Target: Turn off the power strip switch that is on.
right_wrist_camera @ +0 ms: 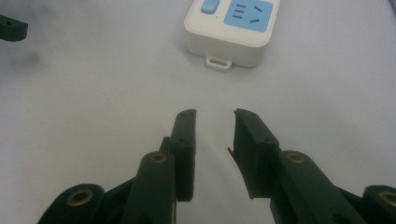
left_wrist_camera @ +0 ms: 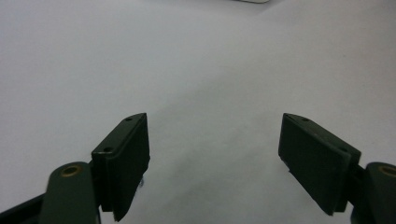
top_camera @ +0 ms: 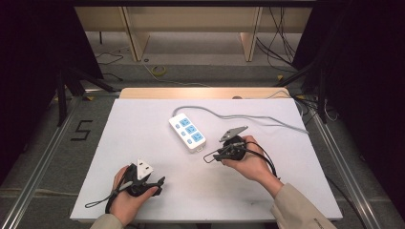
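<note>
Two empty claws flank a power strip (top_camera: 187, 132) on a white table (top_camera: 143, 143).
Left claw (left_wrist_camera: 215, 158) spread wide; right claw (right_wrist_camera: 215, 140) narrowly apart; the strip's cord (top_camera: 248, 117) runs off the table's far edge.

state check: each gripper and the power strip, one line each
left gripper: jaws wide open, empty, over bare table
right gripper: jaws open, narrow gap, empty, pointing at the strip's end
power strip: flat on the white table, sockets up, nothing plugged in, grey cord trailing right
</note>
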### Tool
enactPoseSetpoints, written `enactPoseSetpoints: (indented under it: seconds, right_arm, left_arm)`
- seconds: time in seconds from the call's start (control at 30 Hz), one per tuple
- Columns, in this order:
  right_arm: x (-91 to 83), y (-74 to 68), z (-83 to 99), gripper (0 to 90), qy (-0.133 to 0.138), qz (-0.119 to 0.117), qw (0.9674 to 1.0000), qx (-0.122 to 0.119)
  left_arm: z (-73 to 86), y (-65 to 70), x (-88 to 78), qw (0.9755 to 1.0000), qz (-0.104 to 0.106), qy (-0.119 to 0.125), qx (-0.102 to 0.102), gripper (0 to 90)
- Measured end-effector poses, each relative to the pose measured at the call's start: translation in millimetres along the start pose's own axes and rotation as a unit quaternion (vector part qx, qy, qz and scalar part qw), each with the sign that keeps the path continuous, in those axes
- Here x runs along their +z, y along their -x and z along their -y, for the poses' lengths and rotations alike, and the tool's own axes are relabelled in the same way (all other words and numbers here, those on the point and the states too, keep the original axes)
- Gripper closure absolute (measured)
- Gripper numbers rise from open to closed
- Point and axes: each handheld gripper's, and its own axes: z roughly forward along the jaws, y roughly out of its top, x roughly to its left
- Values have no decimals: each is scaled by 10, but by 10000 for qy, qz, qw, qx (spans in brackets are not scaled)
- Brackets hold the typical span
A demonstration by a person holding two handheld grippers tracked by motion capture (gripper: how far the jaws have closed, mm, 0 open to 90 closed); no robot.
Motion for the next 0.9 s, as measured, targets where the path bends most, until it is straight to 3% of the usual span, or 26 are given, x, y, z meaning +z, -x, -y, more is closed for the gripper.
enactPoseSetpoints:
  seconds: [0.57,0.9]
  right_arm:
    - [-153,-3,442,622,193,-15,9997,165]
    - [-198,-10,552,567,288,24,9995,152]
  left_arm:
    - [11,-9,2,10000,-21,-26,-23,246]
    - [23,-45,30,9999,-53,-76,-75,242]
